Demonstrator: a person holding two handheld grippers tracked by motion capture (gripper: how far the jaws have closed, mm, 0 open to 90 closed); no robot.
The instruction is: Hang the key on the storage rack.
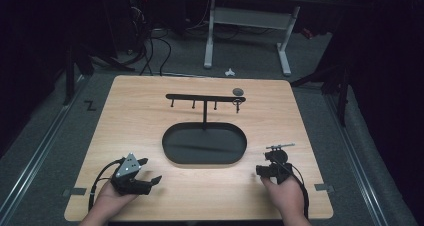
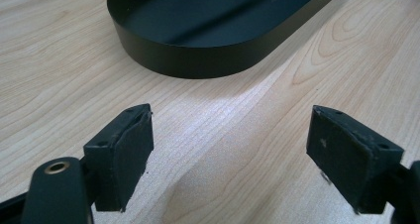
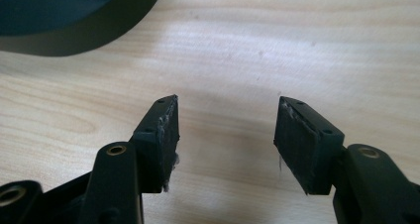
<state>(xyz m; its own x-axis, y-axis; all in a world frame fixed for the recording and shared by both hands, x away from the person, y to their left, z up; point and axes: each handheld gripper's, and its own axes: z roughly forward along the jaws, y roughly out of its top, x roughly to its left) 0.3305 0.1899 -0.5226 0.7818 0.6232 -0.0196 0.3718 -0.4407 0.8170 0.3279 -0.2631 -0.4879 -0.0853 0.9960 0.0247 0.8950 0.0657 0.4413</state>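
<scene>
two empty grippers, the left gripper and right gripper, are held agape beside the black oval tray; its hook stand could be toppled if knocked by a careless reach.

An oval tray sat at the middle of the table. A stand rose from the tray's far edge, its crossbar running left to right above the far half of the table. A small ring hung near the bar's right end, and a small disc lay just beyond that end. The left gripper rested near the tray's left, the right gripper near its right, both at the near edge.
</scene>
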